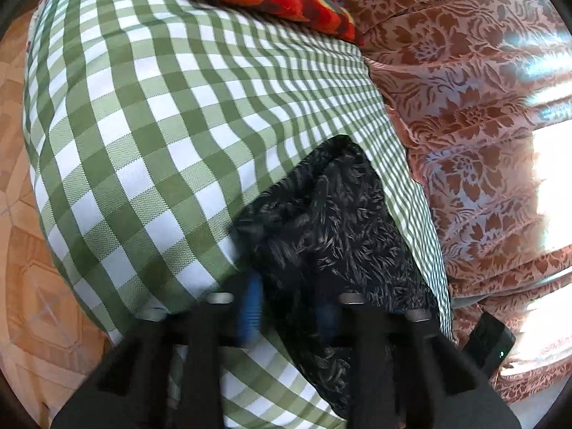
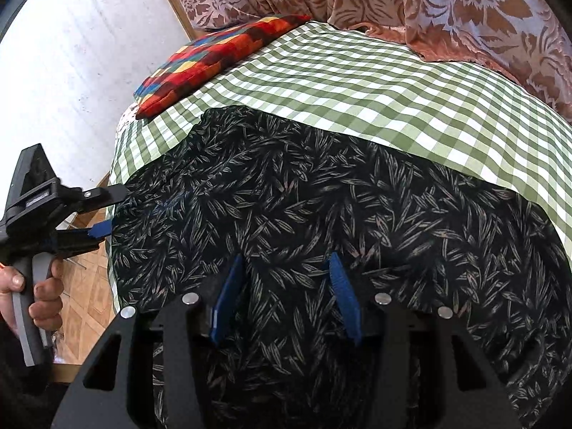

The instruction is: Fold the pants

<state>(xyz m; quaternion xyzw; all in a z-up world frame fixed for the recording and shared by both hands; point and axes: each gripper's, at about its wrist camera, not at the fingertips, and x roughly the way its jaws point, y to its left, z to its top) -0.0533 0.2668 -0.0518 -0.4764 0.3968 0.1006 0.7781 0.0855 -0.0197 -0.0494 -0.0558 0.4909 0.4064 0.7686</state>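
We see a checked sheet (image 2: 357, 82), a patchwork cushion (image 2: 214, 57) lying on it, floral curtains (image 1: 464, 89) alongside, and a tiled floor (image 1: 21, 250).

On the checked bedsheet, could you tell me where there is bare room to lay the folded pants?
Free: the checked bedsheet between the pants, the patchwork cushion and the floral curtain. Crowded: the near edge, where the pants spread and both tongs work.
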